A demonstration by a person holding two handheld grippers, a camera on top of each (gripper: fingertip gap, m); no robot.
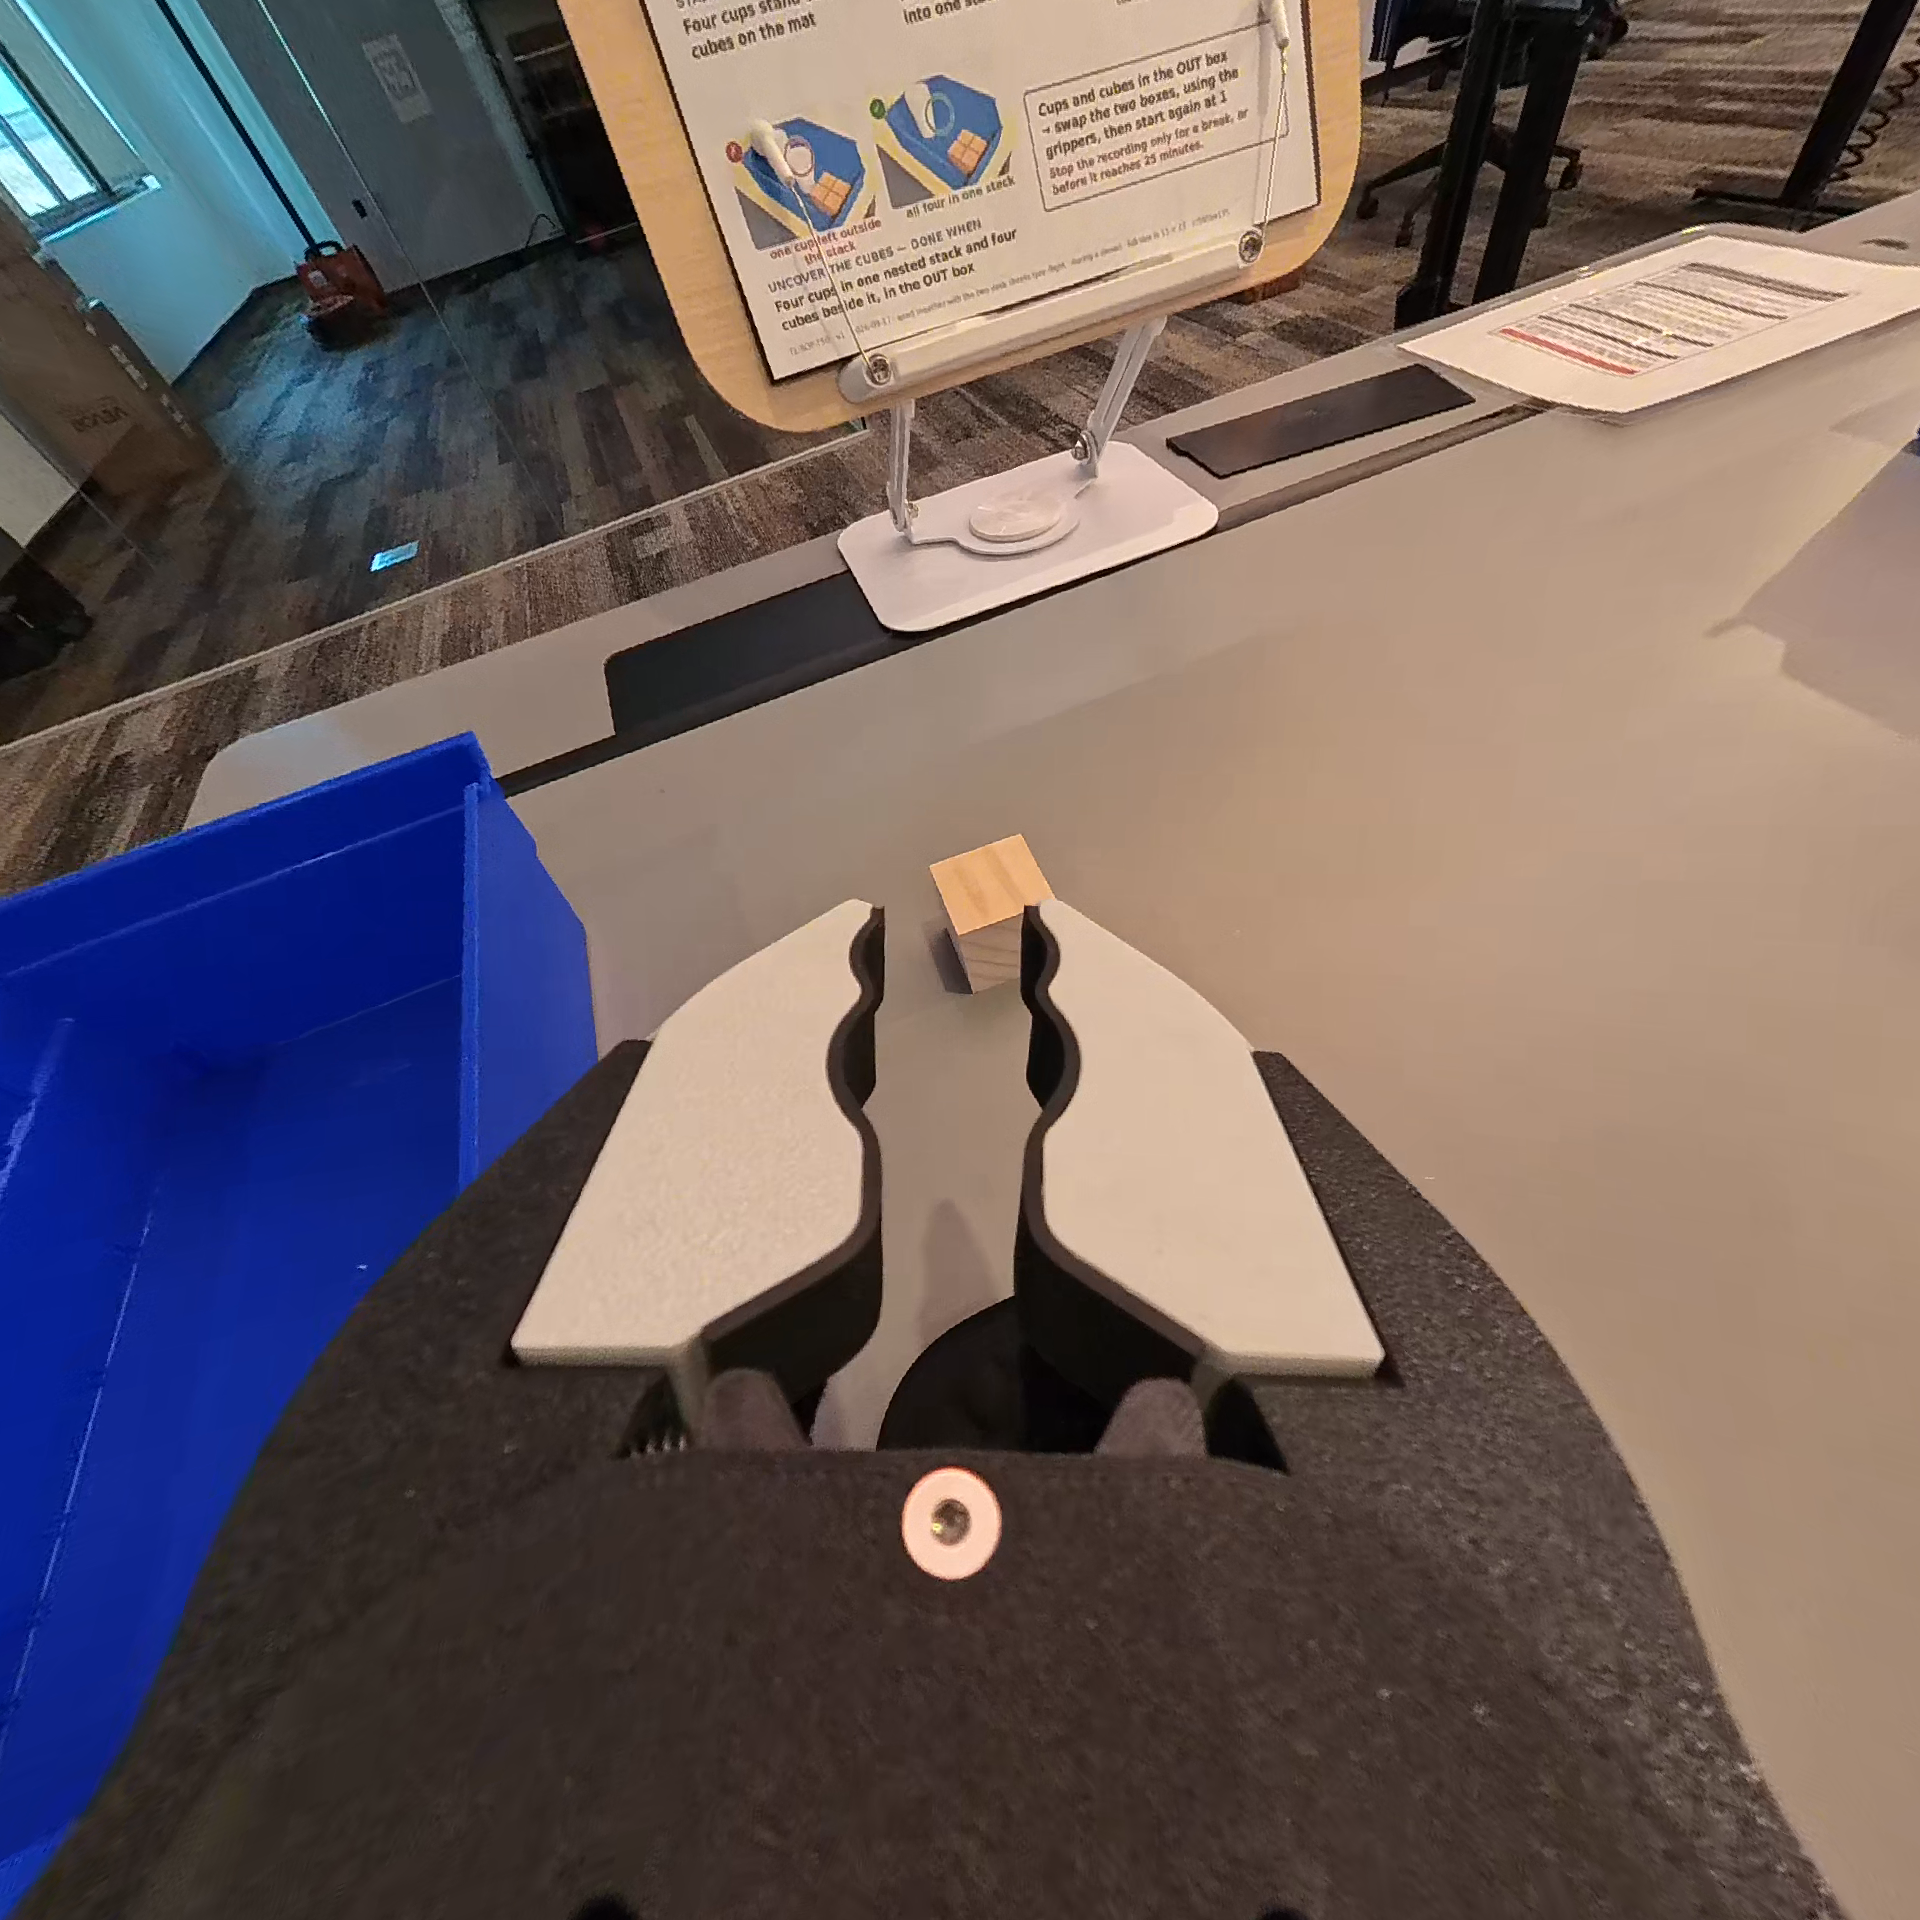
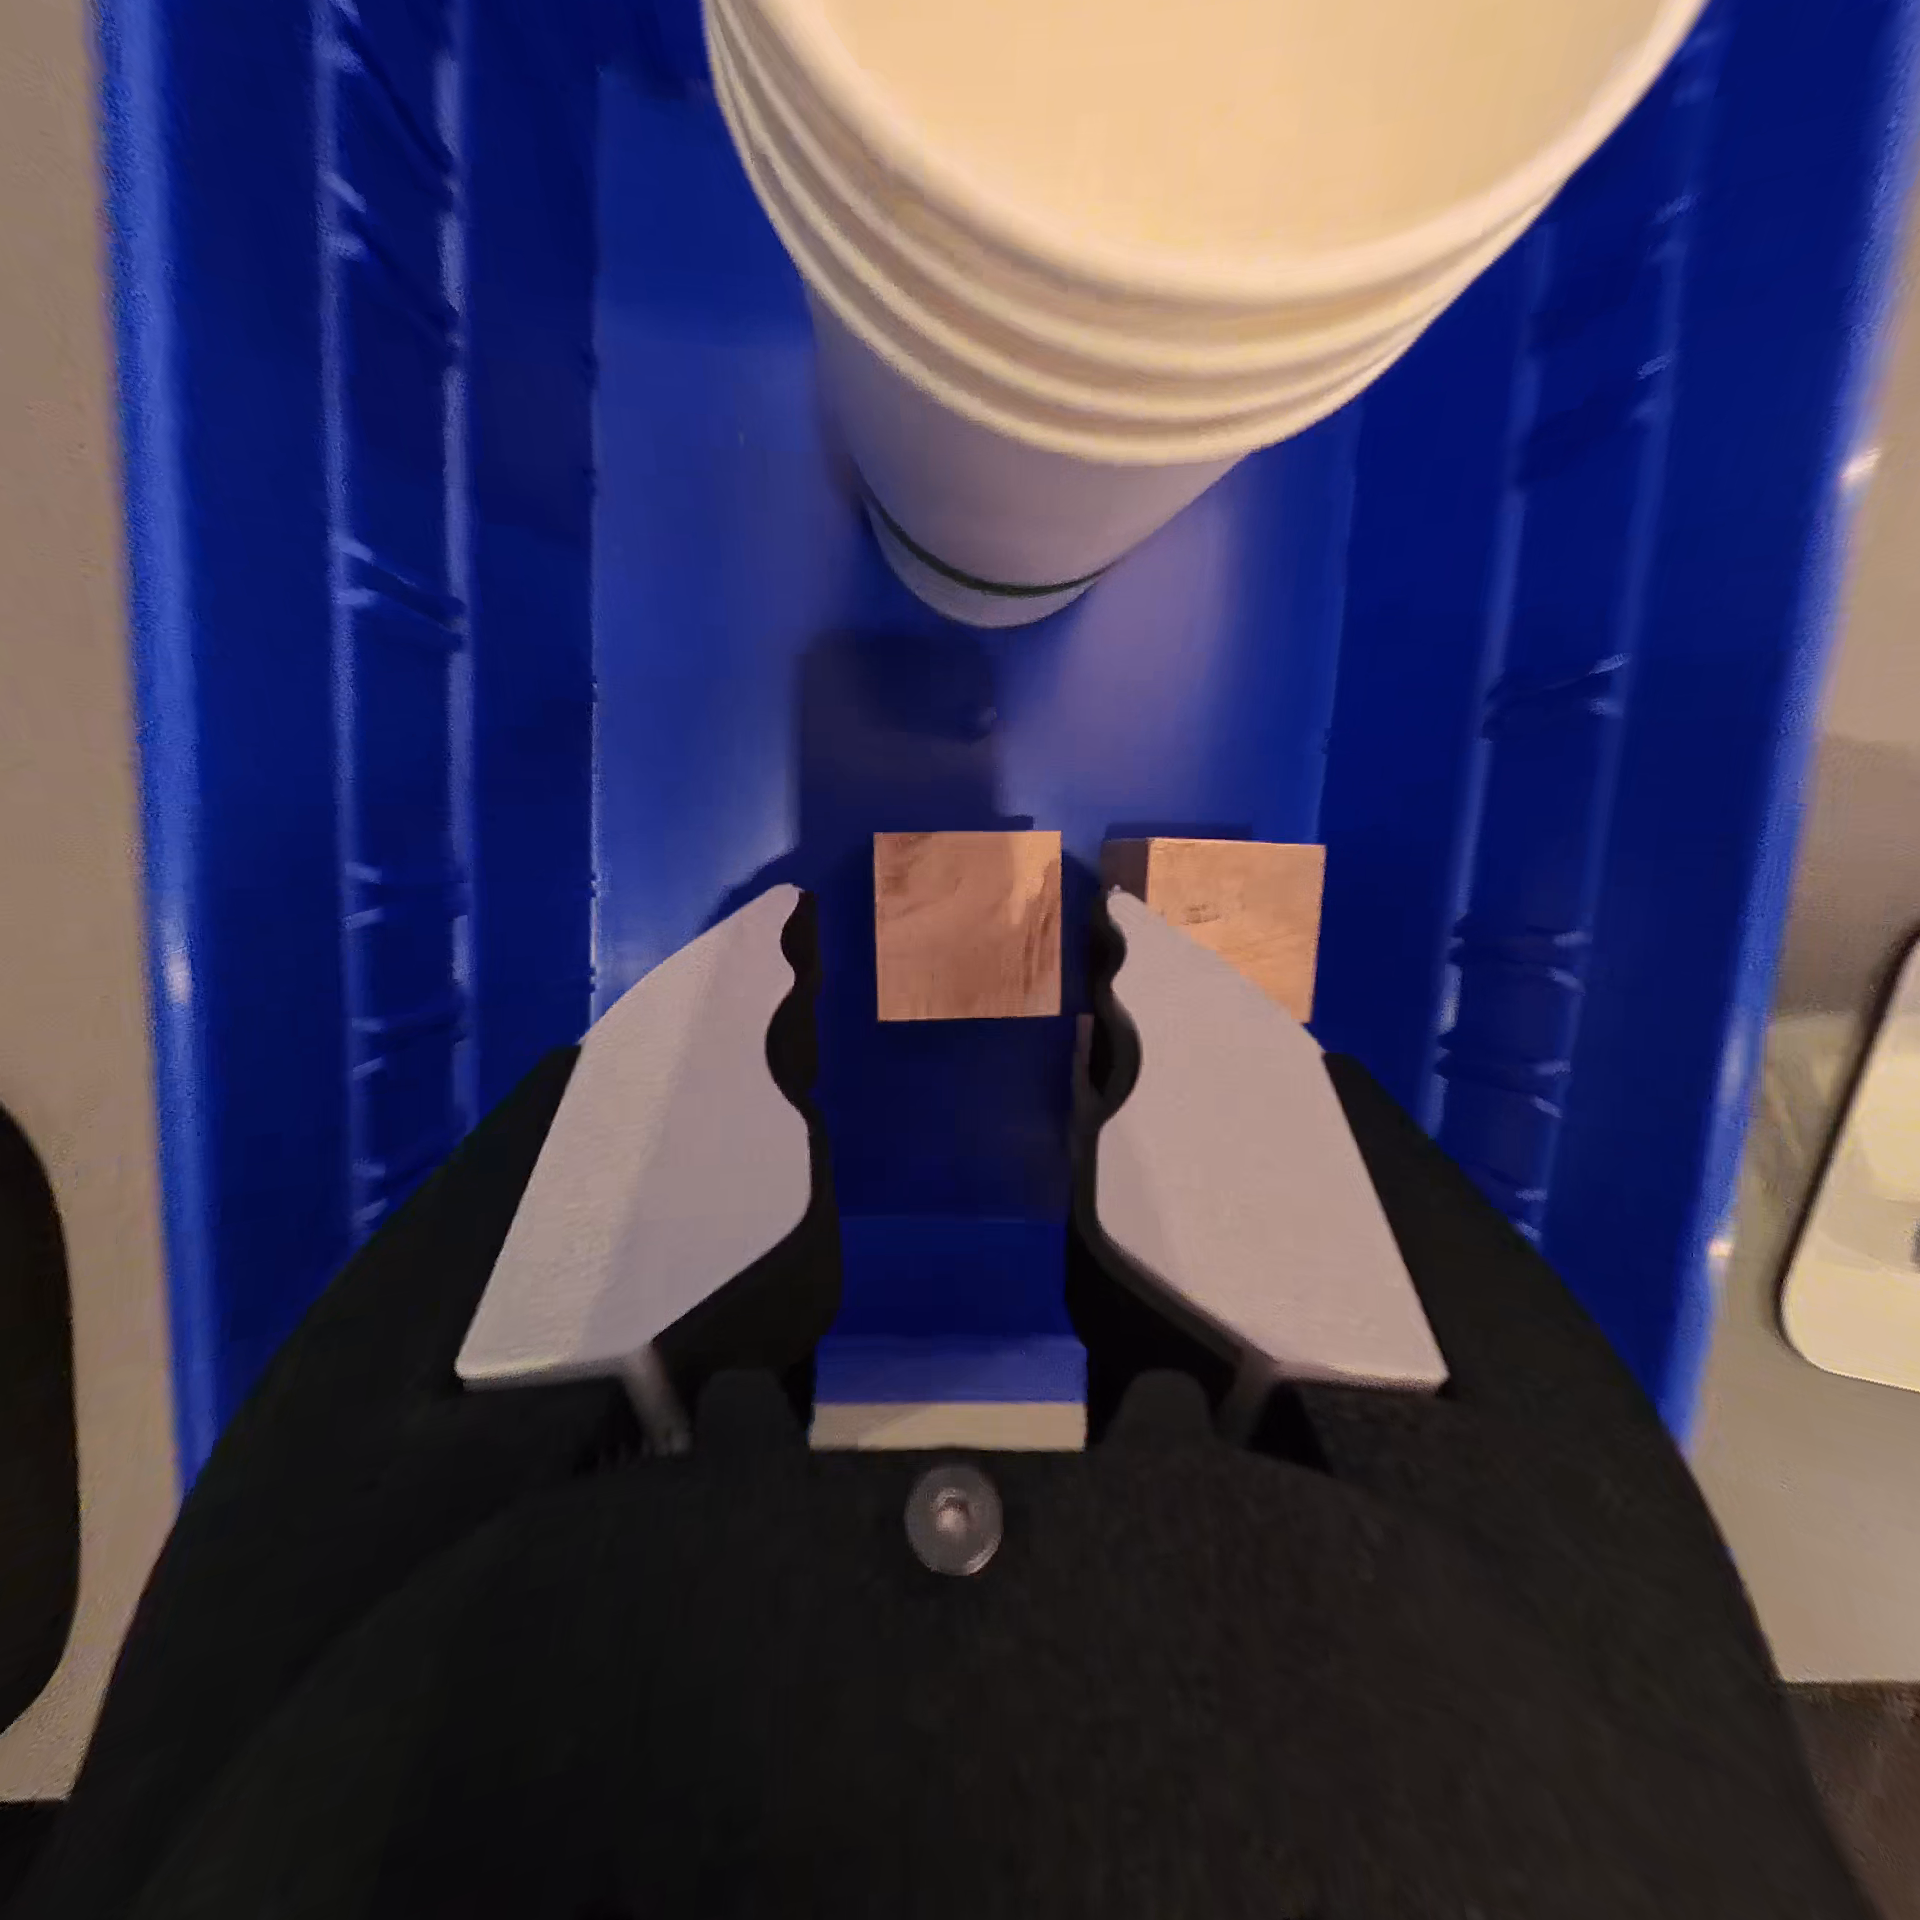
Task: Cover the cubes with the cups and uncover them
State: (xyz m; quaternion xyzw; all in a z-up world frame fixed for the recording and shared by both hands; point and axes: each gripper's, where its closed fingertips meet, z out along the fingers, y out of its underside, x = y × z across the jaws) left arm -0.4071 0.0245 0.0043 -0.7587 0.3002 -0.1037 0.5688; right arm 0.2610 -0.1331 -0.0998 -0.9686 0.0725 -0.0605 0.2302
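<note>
My left tongs hover over the desk, jaws narrowly apart and empty, one wooden cube just ahead, beside an empty-looking blue bin. My right tongs hang in a second blue bin, jaws wide around a cube; another cube lies beside. The nested cup stack, four rims counted, stands there. Judged early: no cube covered.

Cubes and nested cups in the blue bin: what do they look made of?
Square tan cubes: likely unfinished wood; faint grain shows. Nested white cups: probably paper, matte walls with rolled rims. Ribbed blue bin: apparently moulded plastic, slightly glossy.
</note>
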